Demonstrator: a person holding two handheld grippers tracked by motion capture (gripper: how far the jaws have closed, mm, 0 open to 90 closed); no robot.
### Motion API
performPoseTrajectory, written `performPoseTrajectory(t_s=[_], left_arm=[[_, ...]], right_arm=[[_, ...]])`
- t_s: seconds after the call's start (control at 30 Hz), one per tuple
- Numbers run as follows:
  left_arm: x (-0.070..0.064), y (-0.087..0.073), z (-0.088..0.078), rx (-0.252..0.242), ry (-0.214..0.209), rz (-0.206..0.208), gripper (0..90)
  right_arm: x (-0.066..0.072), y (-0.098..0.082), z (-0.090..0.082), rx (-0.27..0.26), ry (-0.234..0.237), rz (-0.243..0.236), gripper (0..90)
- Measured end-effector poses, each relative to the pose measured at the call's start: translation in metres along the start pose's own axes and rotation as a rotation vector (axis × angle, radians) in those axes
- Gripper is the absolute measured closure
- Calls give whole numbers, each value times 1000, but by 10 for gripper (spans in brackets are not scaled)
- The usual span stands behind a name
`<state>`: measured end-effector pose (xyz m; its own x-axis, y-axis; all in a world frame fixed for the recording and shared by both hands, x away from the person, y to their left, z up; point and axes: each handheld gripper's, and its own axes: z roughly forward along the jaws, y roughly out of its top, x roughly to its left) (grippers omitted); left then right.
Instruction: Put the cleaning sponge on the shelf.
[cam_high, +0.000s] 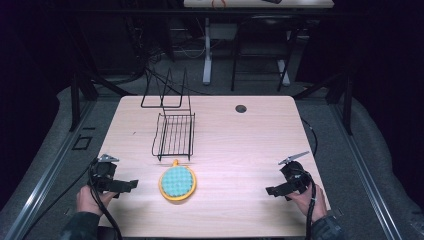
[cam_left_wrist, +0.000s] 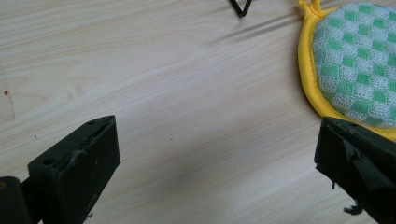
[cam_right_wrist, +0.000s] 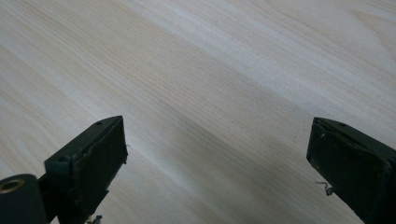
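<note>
Both tongs wait apart, nothing picked up yet

Left tongs (cam_high: 131, 185) and right tongs (cam_high: 270, 190) rest at the near desk (cam_high: 240, 145) edge, jaws wide and empty. Between them, nearer the left, lies the round potholder (cam_high: 177, 183); just beyond stands the wire rack (cam_high: 174, 134). Likely next: the left tongs reach right and pinch its yellow rim.

A dim room with grey floor (cam_high: 50, 150), a pale wooden table (cam_high: 240, 145) and another desk (cam_high: 260, 4) behind
</note>
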<state>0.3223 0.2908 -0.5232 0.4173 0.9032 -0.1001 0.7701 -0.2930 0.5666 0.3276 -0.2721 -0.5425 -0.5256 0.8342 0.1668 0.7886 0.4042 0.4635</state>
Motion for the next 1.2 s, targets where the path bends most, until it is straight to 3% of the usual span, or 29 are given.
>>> performPoseTrajectory(t_s=[0.2, 0.73, 0.97, 1.2], left_arm=[[-5, 2, 1, 14, -13, 19, 2], [-27, 11, -4, 35, -45, 61, 2], [-42, 17, -5, 43, -65, 119, 2], [-54, 21, -4, 44, -69, 143, 2]], right_arm=[[-1, 1, 3, 21, 9, 6, 50], [-1, 2, 2, 1, 23, -1, 59], [1, 3, 3, 5, 12, -8, 50], [2, 4, 2, 3, 5, -9, 49]])
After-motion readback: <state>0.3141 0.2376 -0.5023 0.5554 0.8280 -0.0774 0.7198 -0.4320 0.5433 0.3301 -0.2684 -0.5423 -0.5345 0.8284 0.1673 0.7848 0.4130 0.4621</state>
